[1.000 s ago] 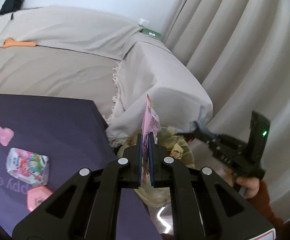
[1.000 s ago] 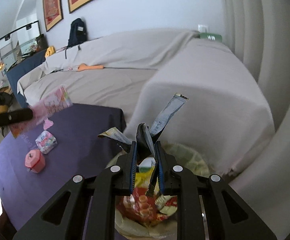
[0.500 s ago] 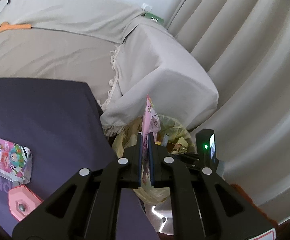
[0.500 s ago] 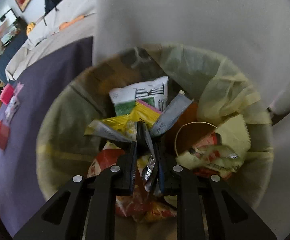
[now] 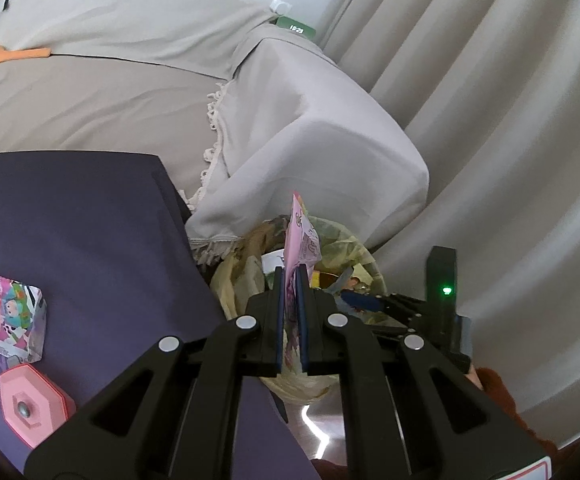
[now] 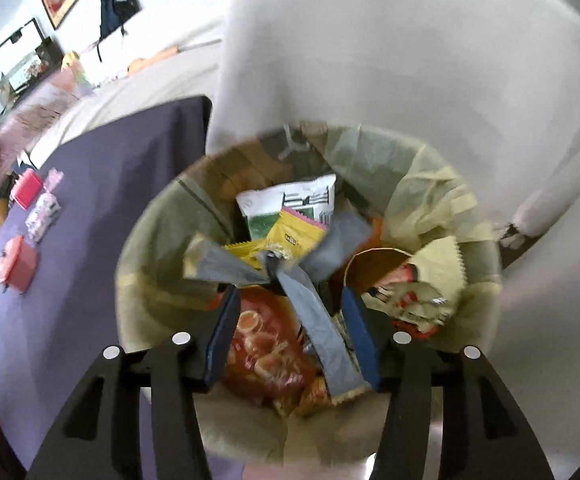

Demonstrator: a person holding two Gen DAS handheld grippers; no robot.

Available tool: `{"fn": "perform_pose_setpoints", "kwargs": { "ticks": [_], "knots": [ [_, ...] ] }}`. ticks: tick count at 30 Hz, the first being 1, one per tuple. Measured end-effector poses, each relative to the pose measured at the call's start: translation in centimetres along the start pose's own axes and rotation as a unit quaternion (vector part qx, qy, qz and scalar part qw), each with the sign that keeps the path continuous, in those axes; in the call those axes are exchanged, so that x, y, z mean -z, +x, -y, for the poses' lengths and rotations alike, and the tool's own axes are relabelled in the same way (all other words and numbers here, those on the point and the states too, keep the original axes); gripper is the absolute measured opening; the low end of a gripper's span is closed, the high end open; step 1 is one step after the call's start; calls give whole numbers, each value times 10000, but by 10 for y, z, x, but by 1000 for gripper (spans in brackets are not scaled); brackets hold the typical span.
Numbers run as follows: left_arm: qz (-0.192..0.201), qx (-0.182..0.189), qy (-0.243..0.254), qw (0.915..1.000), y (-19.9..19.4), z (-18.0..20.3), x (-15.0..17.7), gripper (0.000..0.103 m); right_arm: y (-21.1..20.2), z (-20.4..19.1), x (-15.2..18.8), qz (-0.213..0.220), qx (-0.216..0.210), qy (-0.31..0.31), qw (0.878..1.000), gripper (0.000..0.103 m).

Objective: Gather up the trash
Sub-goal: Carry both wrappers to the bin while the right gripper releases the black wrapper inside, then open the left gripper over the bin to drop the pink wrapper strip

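Note:
My left gripper is shut on a pink wrapper and holds it upright above the near rim of the trash bin. My right gripper is open directly over the bin, which has a yellowish liner and holds several wrappers. A bundle of grey foil wrappers lies loose between its spread fingers, on top of the pile. The right gripper also shows in the left wrist view, low at the bin's right side.
A dark purple table is left of the bin, with a colourful pouch and a pink hexagonal box on it. A sofa draped in beige cloth stands right behind the bin. Curtains hang at the right.
My right gripper has opened over the bin and let go of the grey wrappers, which now lie on the trash. My left gripper has kept its hold and come closer above the bin.

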State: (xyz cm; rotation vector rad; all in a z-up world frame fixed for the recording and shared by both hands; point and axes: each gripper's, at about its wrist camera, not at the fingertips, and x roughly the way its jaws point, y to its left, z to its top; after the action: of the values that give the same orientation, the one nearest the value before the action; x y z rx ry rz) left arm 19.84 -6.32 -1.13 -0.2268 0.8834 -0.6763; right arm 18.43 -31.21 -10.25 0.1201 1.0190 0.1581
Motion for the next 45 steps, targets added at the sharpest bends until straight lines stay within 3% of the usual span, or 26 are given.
{"fn": "perform_pose_setpoints", "kwargs": {
  "ticks": [15, 27, 29, 30, 31, 38, 45],
  "knots": [
    [-89, 122, 172, 9997, 6, 21, 9, 5, -103, -2, 10, 1169, 646, -159, 9909, 51],
    [-623, 345, 505, 9962, 86, 44, 7, 5, -142, 41, 22, 1601, 840, 409, 9827, 51],
    [-572, 417, 540, 9960, 94, 46, 3, 16, -141, 44, 25, 1603, 819, 456, 9826, 51],
    [-566, 445, 530, 9960, 95, 46, 1, 32, -140, 46, 26, 1591, 806, 479, 9828, 51],
    [-537, 446, 497, 9963, 95, 45, -1, 40, -140, 47, 28, 1575, 799, 494, 9830, 51],
    [-242, -99, 355, 9990, 64, 26, -6, 42, -133, 40, 28, 1524, 654, 452, 9851, 51],
    [243, -807, 120, 9964, 5, -20, 0, 45, -129, 2, 23, 1614, 288, -12, 9865, 51]
  ]
}}
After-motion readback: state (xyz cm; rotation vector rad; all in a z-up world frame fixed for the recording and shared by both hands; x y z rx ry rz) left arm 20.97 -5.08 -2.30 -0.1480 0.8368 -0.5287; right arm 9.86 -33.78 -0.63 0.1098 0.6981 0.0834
